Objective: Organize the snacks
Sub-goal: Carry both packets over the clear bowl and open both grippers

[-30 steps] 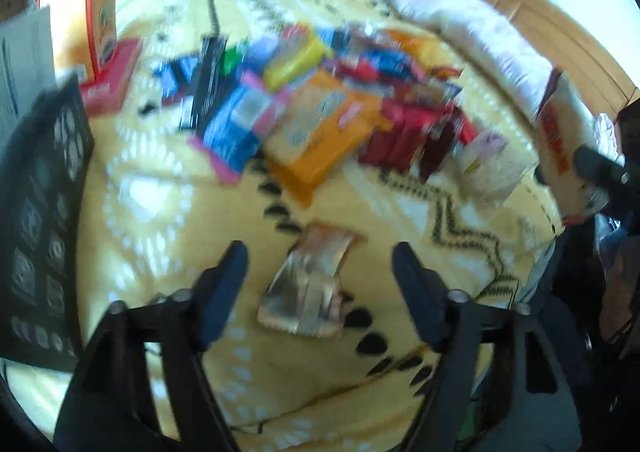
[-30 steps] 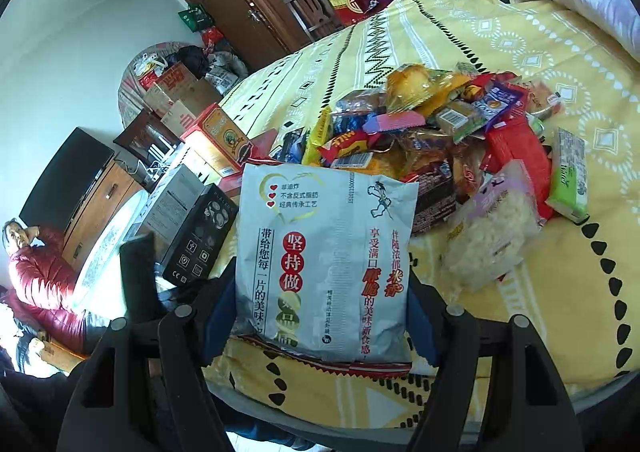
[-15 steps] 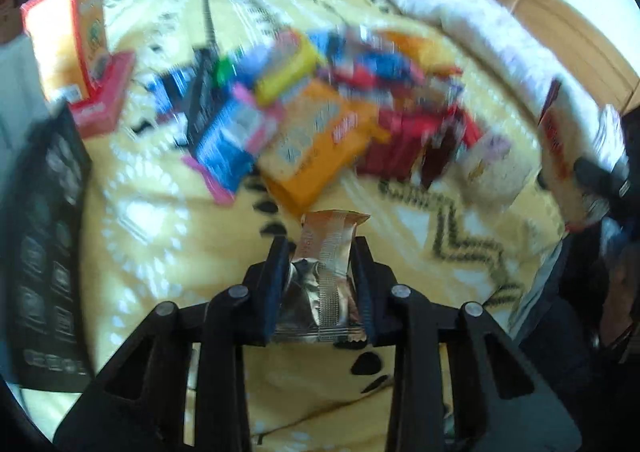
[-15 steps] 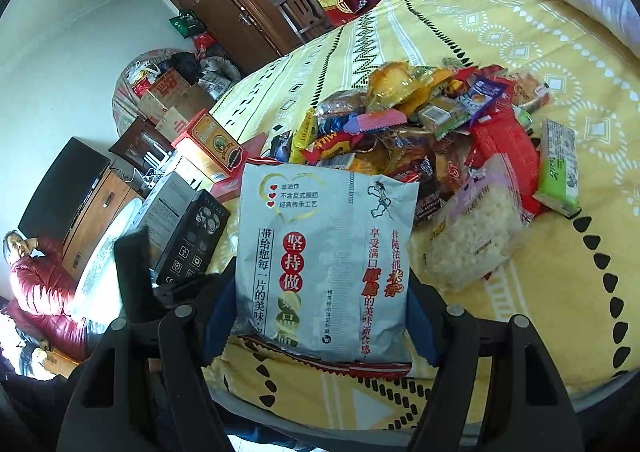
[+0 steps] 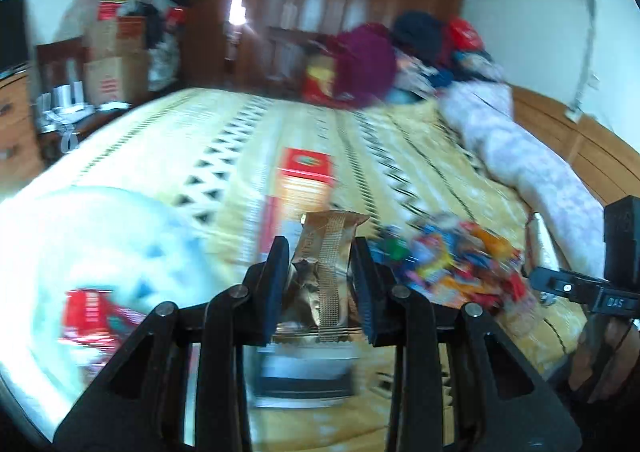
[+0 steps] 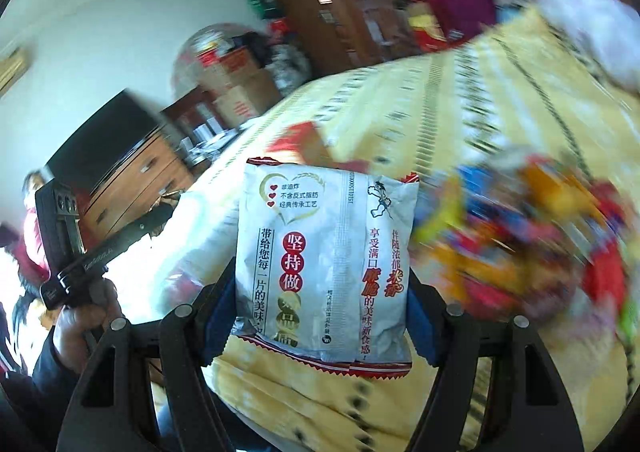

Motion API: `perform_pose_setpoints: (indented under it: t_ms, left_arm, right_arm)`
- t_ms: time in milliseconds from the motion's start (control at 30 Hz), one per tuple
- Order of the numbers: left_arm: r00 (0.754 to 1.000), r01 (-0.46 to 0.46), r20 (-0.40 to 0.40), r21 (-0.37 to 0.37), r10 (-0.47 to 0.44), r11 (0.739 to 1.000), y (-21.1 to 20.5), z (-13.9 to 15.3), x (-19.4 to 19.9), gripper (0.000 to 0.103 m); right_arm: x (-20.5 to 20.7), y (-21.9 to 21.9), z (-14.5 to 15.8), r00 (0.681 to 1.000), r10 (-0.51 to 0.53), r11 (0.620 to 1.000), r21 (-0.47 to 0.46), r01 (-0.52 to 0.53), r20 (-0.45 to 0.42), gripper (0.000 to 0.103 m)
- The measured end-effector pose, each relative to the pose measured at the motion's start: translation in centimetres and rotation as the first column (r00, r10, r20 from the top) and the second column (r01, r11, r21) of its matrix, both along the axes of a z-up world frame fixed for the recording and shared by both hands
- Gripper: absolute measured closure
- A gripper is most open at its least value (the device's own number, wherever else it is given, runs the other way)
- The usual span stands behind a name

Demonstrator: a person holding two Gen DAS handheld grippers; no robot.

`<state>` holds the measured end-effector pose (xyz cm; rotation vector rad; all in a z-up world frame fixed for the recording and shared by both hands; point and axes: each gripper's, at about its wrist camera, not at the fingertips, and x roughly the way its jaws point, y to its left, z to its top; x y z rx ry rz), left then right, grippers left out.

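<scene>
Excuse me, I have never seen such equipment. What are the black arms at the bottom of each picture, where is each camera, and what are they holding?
There is no robot here. A person holds a hand tool with two fingers in each hand, and a camera on each tool looks forward along the fingers. In the left tool's picture, the left gripper is closed on a small bronze snack packet. In the right tool's picture, the right gripper clamps a large white snack bag. Below lies a bed with a yellow patterned blanket bearing a blurred pile of colourful snacks and a red box.
</scene>
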<state>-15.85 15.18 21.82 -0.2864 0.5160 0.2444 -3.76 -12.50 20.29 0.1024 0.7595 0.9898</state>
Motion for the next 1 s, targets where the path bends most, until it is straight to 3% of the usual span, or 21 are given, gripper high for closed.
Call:
perform_pose_setpoints:
  t_ms: [167,267,500,733,1000]
  left_arm:
    - [0.982,-0.191,-0.007,-0.045,0.191,0.981,7.5,-0.5,-5.6,0.071]
    - [0.966,-0.258,-0.013,-0.072,0.257,0.964,10.2,-1.2,-8.3,0.071]
    - [0.95,-0.313,-0.054,-0.102,0.309,0.944,13.1,-2.6,-10.2,0.071]
    - [0.947,-0.32,-0.079,-0.144,0.312,0.936,14.4,-3.7,-11.2,0.071]
    - [0.943,-0.329,-0.097,-0.172,0.317,0.928,15.2,-4.0,-11.9,0.069]
  right_arm:
    - [-3.3,10.4,3.0,0.984,0.17,0.985,0.004,-0.17,0.063,0.027]
    - [-5.5,15.8,3.7,0.963,0.259,0.966,-0.001,-0.26,0.079,0.027]
    - [-9.9,25.6,1.7,0.914,0.404,0.914,-0.045,-0.403,0.037,0.027]
    - [-12.0,30.1,-2.0,0.891,0.453,0.886,-0.099,-0.453,-0.026,0.027]
    - [-11.6,32.2,-2.4,0.887,0.459,0.882,-0.096,-0.462,-0.045,0.027]
